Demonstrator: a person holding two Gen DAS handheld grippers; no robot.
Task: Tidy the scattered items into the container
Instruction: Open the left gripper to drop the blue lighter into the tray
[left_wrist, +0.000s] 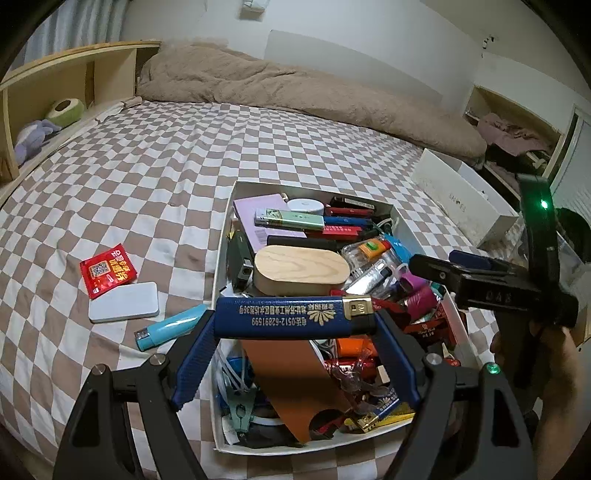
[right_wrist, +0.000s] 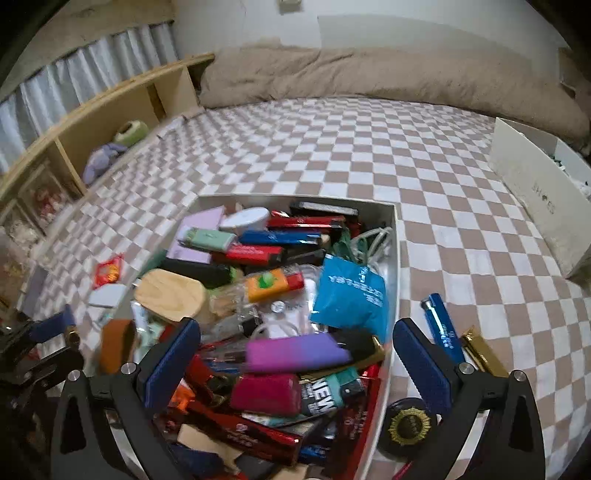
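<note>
A white box crammed with lighters and small items sits on the checkered bed. My left gripper hovers over its near end, shut lengthwise on a dark blue lighter with gold print. My right gripper stands open over the box; a blurred purple lighter lies below its wide jaws, clear of both pads. Left of the box lie a red sachet, a white flat case and a light-blue lighter. On its right lie a blue lighter, a gold lighter and a black round tin.
A white shoe box stands on the bed at the right. A beige duvet runs along the far wall. A wooden shelf with plush toys borders the left side. A person's hand holds the right gripper.
</note>
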